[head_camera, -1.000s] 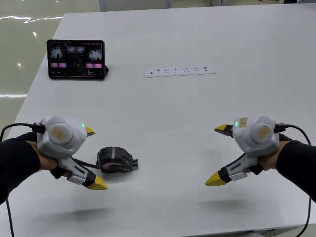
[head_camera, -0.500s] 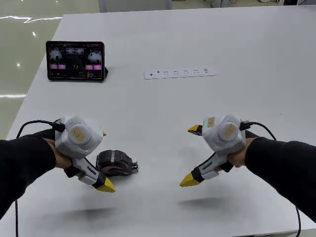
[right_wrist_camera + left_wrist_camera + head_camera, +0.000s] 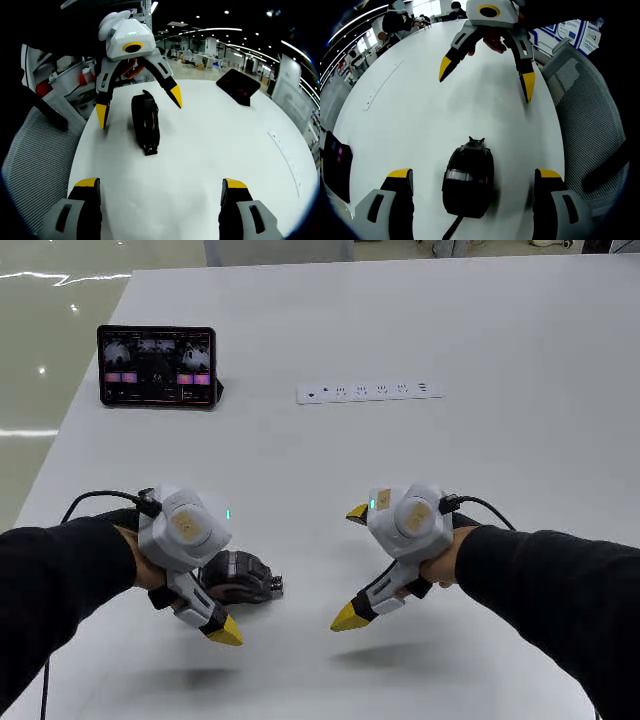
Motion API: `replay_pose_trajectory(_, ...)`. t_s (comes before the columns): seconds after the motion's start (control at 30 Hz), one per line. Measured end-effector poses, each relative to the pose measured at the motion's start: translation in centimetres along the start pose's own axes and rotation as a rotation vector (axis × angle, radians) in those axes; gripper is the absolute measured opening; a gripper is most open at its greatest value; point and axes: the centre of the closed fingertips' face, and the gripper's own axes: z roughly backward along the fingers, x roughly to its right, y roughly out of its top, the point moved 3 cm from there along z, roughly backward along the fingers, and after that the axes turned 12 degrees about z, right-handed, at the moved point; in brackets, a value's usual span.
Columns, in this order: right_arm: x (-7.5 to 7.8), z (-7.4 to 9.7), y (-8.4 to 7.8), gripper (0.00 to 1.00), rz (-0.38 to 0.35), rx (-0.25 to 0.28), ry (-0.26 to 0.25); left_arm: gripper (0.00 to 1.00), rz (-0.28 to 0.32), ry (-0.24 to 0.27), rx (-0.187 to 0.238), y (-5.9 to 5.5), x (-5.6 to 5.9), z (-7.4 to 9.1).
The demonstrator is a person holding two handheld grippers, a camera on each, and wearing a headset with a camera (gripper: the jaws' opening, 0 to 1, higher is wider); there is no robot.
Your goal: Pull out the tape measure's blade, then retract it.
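Note:
A black tape measure (image 3: 240, 578) lies on the white table (image 3: 330, 455) near its front left, blade wound in, its hook end pointing right. My left gripper (image 3: 234, 576) is open, one jaw on either side of the case without touching it. In the left gripper view the tape measure (image 3: 469, 177) sits between the yellow fingertips (image 3: 400, 174). My right gripper (image 3: 352, 565) is open a short way right of the hook, holding nothing. In the right gripper view the tape measure (image 3: 145, 122) lies ahead, with the left gripper (image 3: 138, 105) straddling it.
A tablet (image 3: 157, 365) with a lit screen stands at the back left. A white power strip (image 3: 369, 391) lies at the back middle. A grey mesh chair (image 3: 585, 100) is beside the table's near edge. A black cable (image 3: 95, 498) trails from the left gripper.
Both grippers have moved inward. The left one has come over the tape measure and now straddles it; the right one has travelled left toward it. The tape measure has stayed put.

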Motion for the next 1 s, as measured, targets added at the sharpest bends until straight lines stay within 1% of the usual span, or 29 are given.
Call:
replay_pose_trajectory(0.07,0.0,-0.5,0.2,0.99,0.013,-0.007,0.011,0.99,0.0,0.003,0.0,0.1,-0.3,-0.2)
replay_pose_trajectory(0.13,0.0,-0.9,0.4,0.99,0.015,-0.007,0.011,0.98,0.003,-0.002,0.001,0.1,-0.4,-0.4)
replay_pose_trajectory(0.23,-0.1,-1.5,0.7,0.99,0.007,0.003,0.018,0.95,0.01,-0.006,-0.01,0.0,-0.4,-0.7)
replay_pose_trajectory(0.33,-0.3,-2.1,0.9,0.99,0.008,0.002,0.028,0.9,0.016,-0.008,-0.001,0.2,-0.3,-0.8)
replay_pose_trajectory(0.43,-0.3,-2.6,1.0,0.99,0.009,0.004,0.041,0.81,0.006,-0.007,0.002,0.1,-0.4,-1.0)
replay_pose_trajectory(0.53,-0.2,-2.9,1.2,0.99,0.018,0.003,0.044,0.74,0.004,0.002,0.006,0.3,-0.6,-0.9)
replay_pose_trajectory(0.63,0.0,-3.4,1.3,0.99,0.013,0.003,0.048,0.63,-0.015,0.007,0.02,0.5,-0.7,-0.8)
replay_pose_trajectory(0.7,0.0,-3.6,1.4,0.99,0.017,0.002,0.05,0.6,-0.014,0.001,0.023,0.5,-0.5,-0.9)
replay_pose_trajectory(0.73,0.0,-3.7,1.6,0.99,0.022,0.001,0.052,0.58,-0.016,0.008,0.02,0.5,-0.6,-0.9)
replay_pose_trajectory(0.77,0.0,-3.8,1.7,0.99,0.026,0.003,0.053,0.55,-0.029,0.013,0.014,0.4,-0.6,-0.9)
replay_pose_trajectory(0.8,0.1,-3.9,1.8,0.99,0.03,0.004,0.054,0.46,-0.064,0.013,0.003,0.3,-0.6,-0.9)
replay_pose_trajectory(0.83,0.1,-4.0,2.0,0.99,0.031,0.005,0.054,0.38,-0.076,-0.018,0.013,0.5,-0.2,-1.0)
replay_pose_trajectory(0.87,0.1,-4.1,2.1,0.99,0.034,0.005,0.055,0.37,-0.067,0.013,0.006,0.3,-0.5,-0.8)
replay_pose_trajectory(0.9,0.1,-4.2,2.2,0.99,0.038,0.006,0.055,0.36,-0.075,0.015,0.002,0.3,-0.6,-0.9)
replay_pose_trajectory(1.0,0.2,-4.5,2.5,0.99,0.043,0.008,0.056,0.36,-0.063,0.009,0.003,0.2,-0.6,-0.7)
